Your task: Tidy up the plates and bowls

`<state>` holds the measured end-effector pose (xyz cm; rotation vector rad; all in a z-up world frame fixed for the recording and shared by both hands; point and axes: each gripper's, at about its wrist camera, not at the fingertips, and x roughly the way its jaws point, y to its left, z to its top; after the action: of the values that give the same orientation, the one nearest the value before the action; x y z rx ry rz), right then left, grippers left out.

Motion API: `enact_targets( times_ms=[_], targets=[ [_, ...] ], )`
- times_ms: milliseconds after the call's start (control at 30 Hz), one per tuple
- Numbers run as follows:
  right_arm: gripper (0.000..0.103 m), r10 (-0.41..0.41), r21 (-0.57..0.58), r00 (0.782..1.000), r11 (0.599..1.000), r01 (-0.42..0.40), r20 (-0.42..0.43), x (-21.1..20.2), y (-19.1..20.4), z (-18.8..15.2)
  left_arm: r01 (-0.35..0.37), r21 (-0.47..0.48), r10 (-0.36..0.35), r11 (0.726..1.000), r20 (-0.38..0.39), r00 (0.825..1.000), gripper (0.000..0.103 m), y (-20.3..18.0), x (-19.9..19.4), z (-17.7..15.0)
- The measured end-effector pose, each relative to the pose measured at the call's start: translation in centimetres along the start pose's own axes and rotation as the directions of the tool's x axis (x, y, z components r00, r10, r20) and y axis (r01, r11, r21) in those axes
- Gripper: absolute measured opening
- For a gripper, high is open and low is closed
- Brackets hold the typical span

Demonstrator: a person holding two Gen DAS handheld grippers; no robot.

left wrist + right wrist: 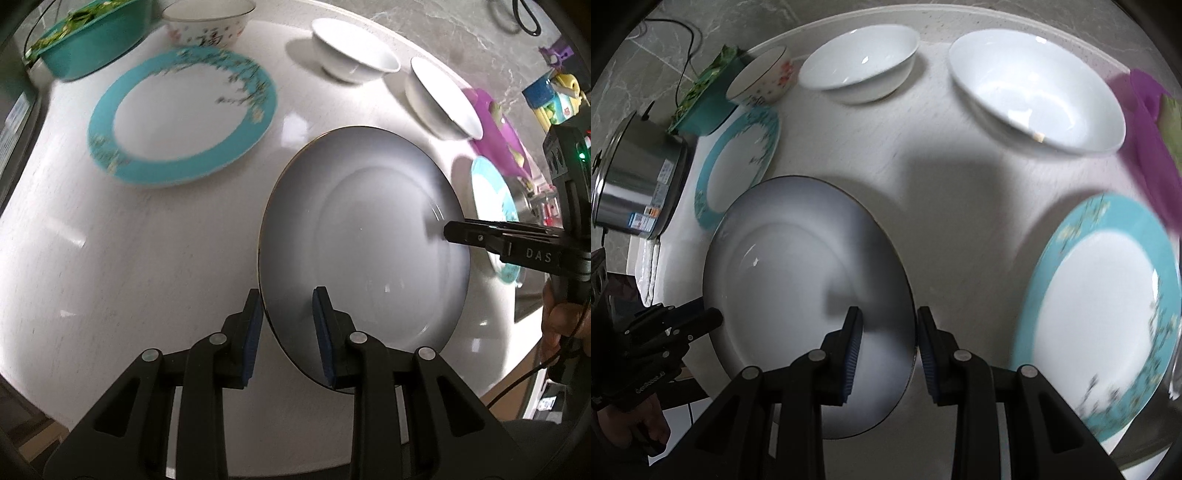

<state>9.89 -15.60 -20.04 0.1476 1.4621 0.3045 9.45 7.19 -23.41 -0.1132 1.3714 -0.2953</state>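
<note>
A round white plate with a thin dark rim (354, 254) hangs above the white table (110, 258), its edge clamped on opposite sides by the left hand-held gripper (288, 332) and the right hand-held gripper (889, 350). The left wrist view alone shows the teal-rimmed flowered plate (184, 114) whole and colourful toys (554, 99) at the far edge. Only the right wrist view shows the steel pot (639, 184) and the second teal-rimmed plate (1108, 314) nearly whole, beside the two white bowls (860, 66).
</note>
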Motion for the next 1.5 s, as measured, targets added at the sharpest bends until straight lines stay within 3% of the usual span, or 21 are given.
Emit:
enact_targets(
  times_ms=[233, 733, 867, 933, 967, 1000, 1100, 1200, 1367, 1500],
  targets=[
    [0.033, 0.005, 0.026, 1.000, 1.000, -0.005, -0.003, 1.5, 1.7, -2.7, -0.009, 0.006, 0.009, 1.000, -0.004, 1.000, 0.025, 2.3, 0.0, -2.3],
    [0.034, -0.058, 0.017, 0.998, 0.998, 0.058, 0.022, 2.7, 1.9, -3.4, -0.013, 0.016, 0.013, 1.000, -0.021, 1.000, 0.027, 3.3, 1.9, -2.3],
    [0.040, -0.037, 0.032, 0.999, 0.999, 0.035, 0.040, 1.8, 1.5, -3.8, 0.058, -0.041, -0.058, 0.997, 0.008, 0.998, 0.029, 4.8, 0.9, -2.5],
    [0.059, 0.003, 0.029, 0.993, 1.000, -0.006, 0.114, -0.1, 1.2, -3.9, 0.081, -0.052, -0.077, 0.995, 0.085, 0.993, 0.050, 5.6, -0.9, -2.4],
    [0.075, 0.023, 0.028, 0.987, 0.999, -0.028, 0.157, -1.2, 0.9, -3.8, 0.084, -0.060, -0.077, 0.995, 0.124, 0.989, 0.078, 6.1, -1.9, -2.3],
    [0.089, 0.054, 0.028, 0.978, 0.998, -0.060, 0.201, -2.3, 0.5, -3.7, 0.093, -0.071, -0.079, 0.993, 0.172, 0.982, 0.091, 6.7, -3.0, -2.1],
    [0.103, 0.239, 0.045, 0.925, 0.964, -0.263, 0.296, -4.3, -1.0, -2.0, 0.074, -0.096, -0.048, 0.993, 0.245, 0.968, 0.103, 8.0, -5.7, -0.9],
    [0.103, 0.382, 0.064, 0.867, 0.904, -0.422, 0.321, -4.4, -1.6, 0.6, 0.007, -0.071, 0.011, 0.997, 0.252, 0.968, 0.103, 8.4, -7.0, 0.8],
    [0.103, 0.488, 0.003, 0.812, 0.857, -0.515, 0.319, -3.3, 0.9, 4.7, -0.011, -0.076, 0.036, 0.997, 0.341, 0.939, 0.103, 9.8, -8.6, 4.1],
    [0.103, 0.513, 0.001, 0.797, 0.841, -0.542, 0.318, -1.6, 2.5, 7.0, -0.004, -0.064, 0.024, 0.998, 0.320, 0.947, 0.103, 12.6, -7.4, 7.9]
  ],
)
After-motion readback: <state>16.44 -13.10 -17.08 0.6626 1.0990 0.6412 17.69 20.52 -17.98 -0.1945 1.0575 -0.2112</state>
